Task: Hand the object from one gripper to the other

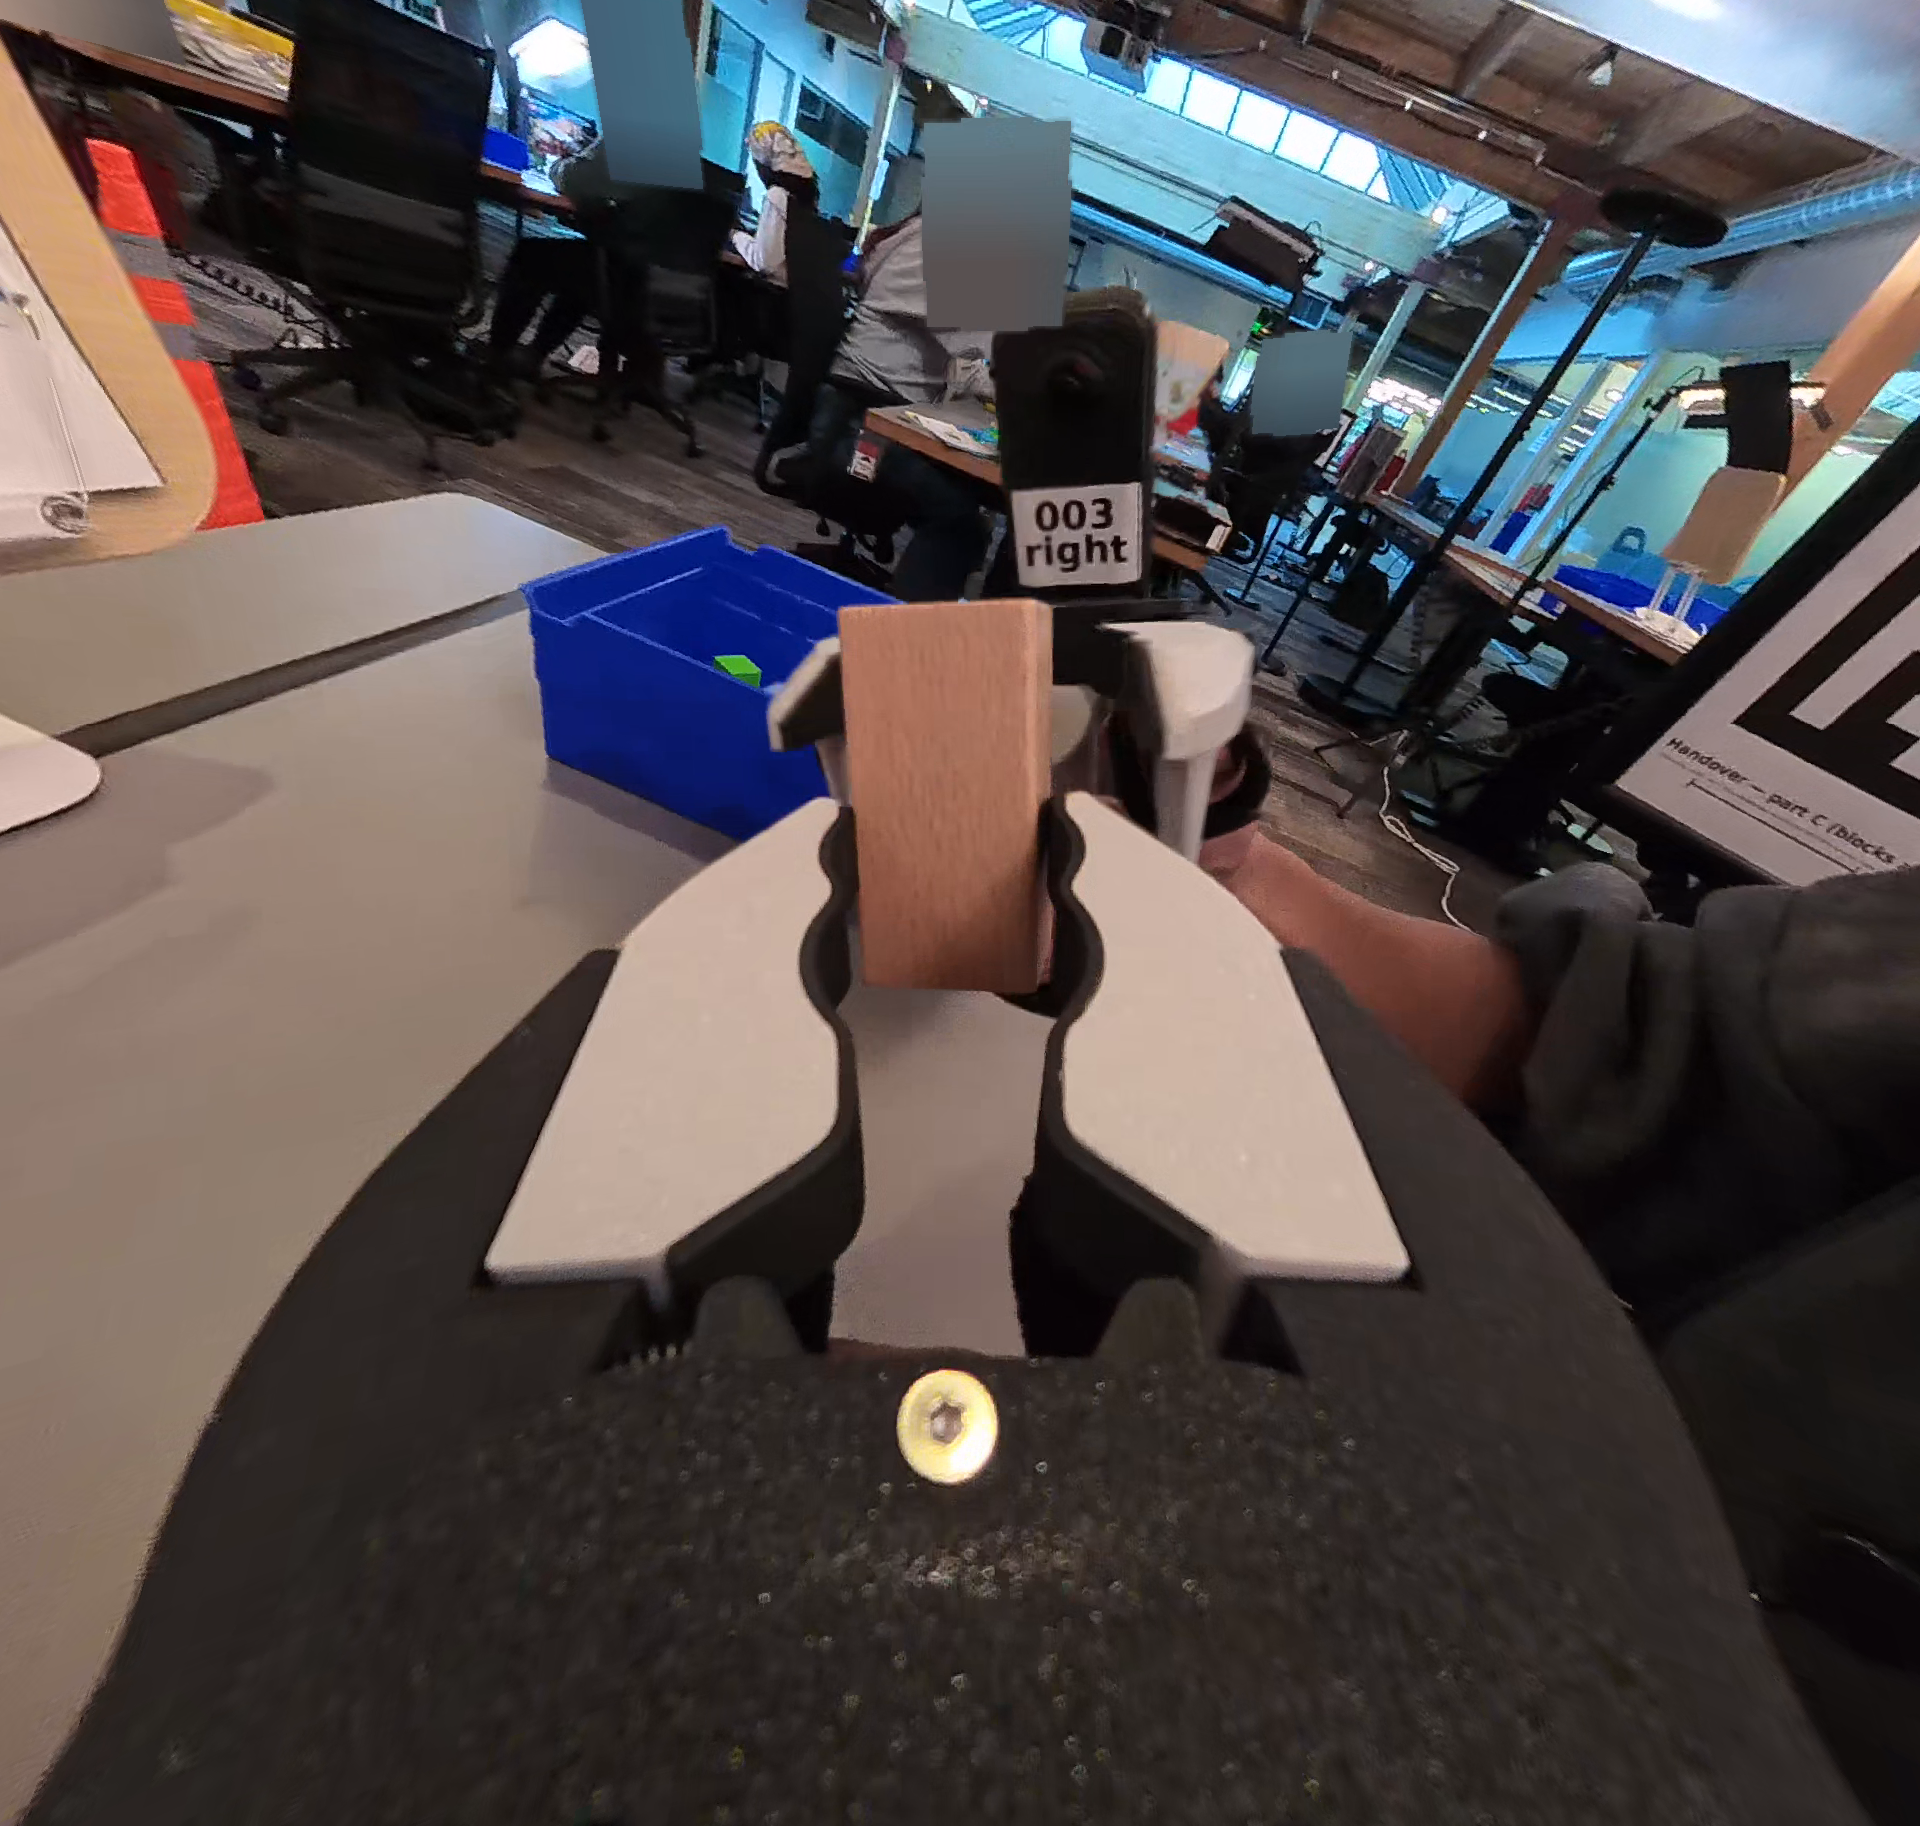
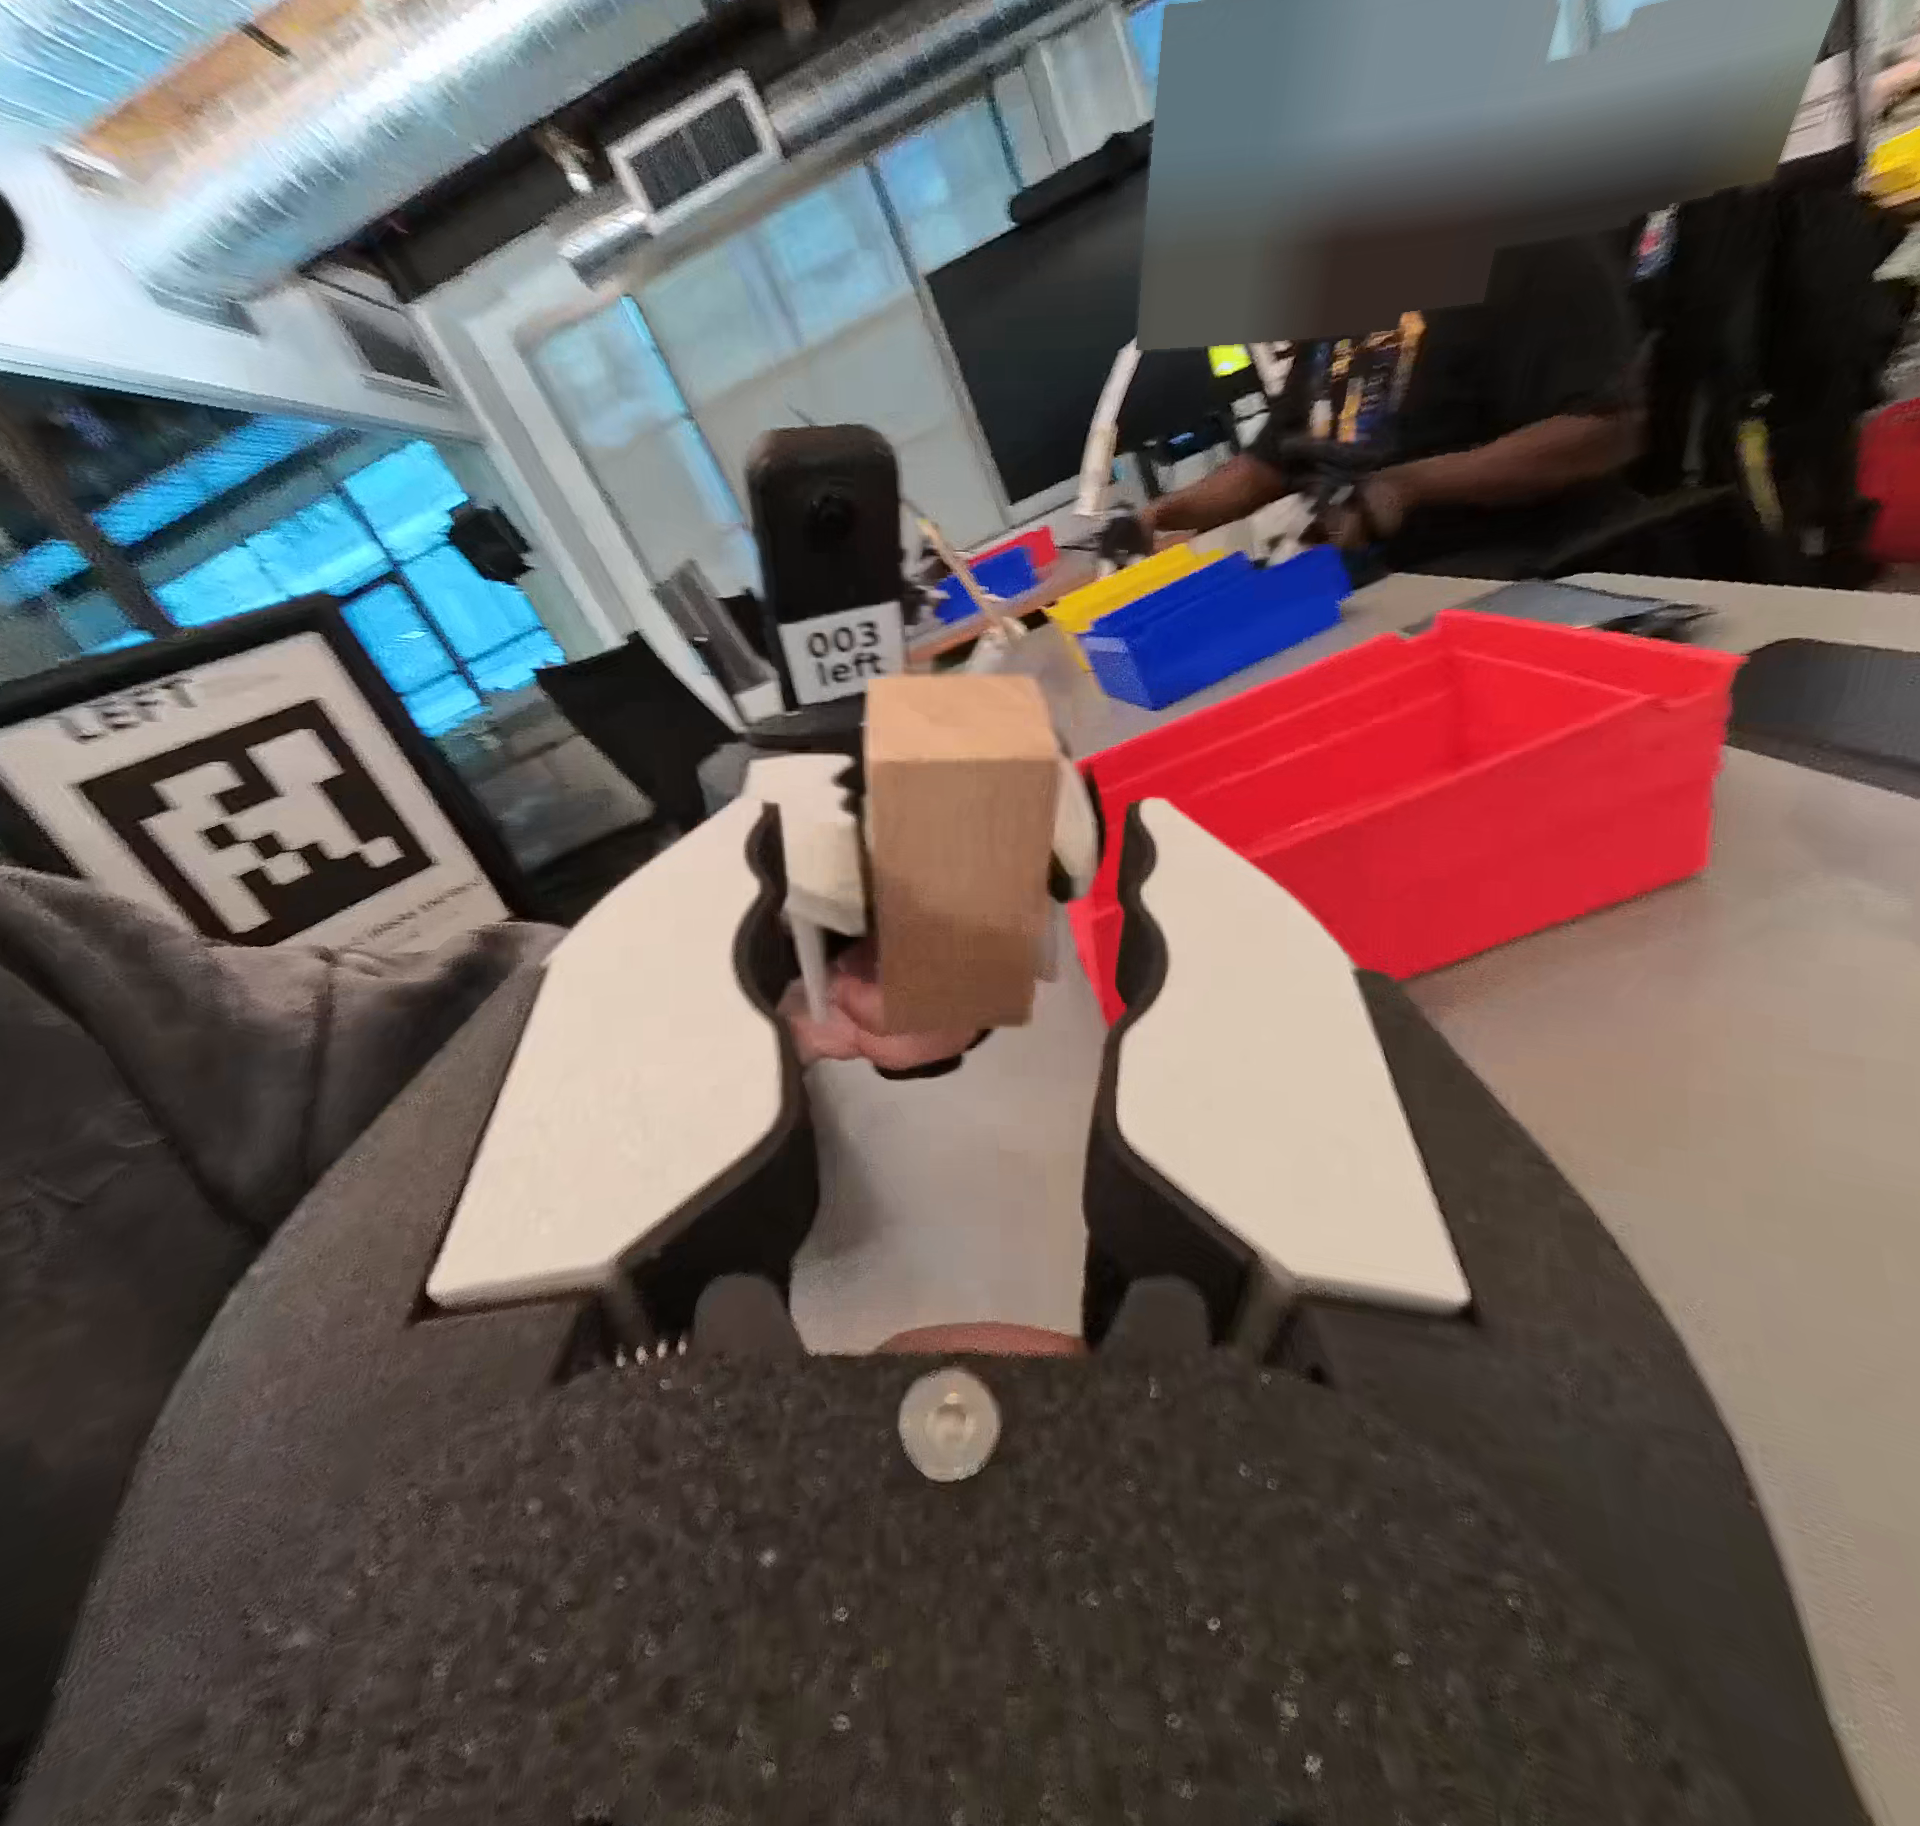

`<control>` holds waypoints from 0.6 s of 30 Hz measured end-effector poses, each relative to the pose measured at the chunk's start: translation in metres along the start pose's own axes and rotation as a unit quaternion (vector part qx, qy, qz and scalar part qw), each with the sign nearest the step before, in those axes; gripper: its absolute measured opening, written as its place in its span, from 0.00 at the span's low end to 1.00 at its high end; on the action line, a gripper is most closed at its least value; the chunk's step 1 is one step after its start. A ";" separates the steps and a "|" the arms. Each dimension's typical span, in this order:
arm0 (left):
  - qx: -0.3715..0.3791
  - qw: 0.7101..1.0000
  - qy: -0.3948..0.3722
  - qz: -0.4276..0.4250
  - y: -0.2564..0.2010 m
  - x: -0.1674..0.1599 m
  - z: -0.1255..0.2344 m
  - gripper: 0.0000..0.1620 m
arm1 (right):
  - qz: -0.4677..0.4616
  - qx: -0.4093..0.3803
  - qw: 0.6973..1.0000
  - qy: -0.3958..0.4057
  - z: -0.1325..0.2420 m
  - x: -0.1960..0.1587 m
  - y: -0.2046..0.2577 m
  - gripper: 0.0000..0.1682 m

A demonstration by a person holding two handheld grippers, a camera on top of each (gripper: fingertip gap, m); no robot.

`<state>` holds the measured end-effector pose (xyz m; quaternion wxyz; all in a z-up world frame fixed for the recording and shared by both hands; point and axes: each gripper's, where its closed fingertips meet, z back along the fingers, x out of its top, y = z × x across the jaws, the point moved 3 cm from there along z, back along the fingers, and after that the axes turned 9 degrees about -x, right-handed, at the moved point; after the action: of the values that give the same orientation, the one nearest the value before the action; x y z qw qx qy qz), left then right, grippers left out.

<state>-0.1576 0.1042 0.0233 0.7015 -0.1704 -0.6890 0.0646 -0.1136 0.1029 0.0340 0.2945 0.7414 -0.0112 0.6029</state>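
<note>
Block (image 1: 948,800) (wooden, upright) clamped in left tongs (image 1: 948,877); right tongs (image 2: 948,877) spread, empty.

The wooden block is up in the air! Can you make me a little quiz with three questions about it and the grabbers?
1. True or false: the wooden block stands on the table.
2. Which gripper is squeezing the block? A) the left gripper B) the right gripper C) both
3. Fill in: in the left wrist view, the blue bin behind the block has a small ______ piece inside.

Key
1. False. It is held up above the table.
2. A. The left gripper's fingers press its sides; the right gripper's fingers stand open around it, with gaps showing.
3. Green.
</note>
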 end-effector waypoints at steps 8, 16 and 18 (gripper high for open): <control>0.007 1.000 0.013 0.018 0.001 -0.014 -0.009 0.22 | -0.003 -0.003 1.000 0.004 0.004 -0.012 -0.006 0.20; 0.157 0.987 0.038 0.003 -0.002 -0.092 0.043 0.38 | 0.051 -0.066 0.996 0.027 0.026 0.002 -0.010 0.20; 0.176 0.983 0.041 0.037 -0.005 -0.112 0.059 0.36 | 0.078 -0.102 0.992 0.016 0.046 0.025 -0.012 0.20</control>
<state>-0.2212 0.0718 -0.0813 0.7452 -0.0717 -0.6310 0.2037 -0.0617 0.1003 0.0473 0.3208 0.6943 -0.1258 0.6318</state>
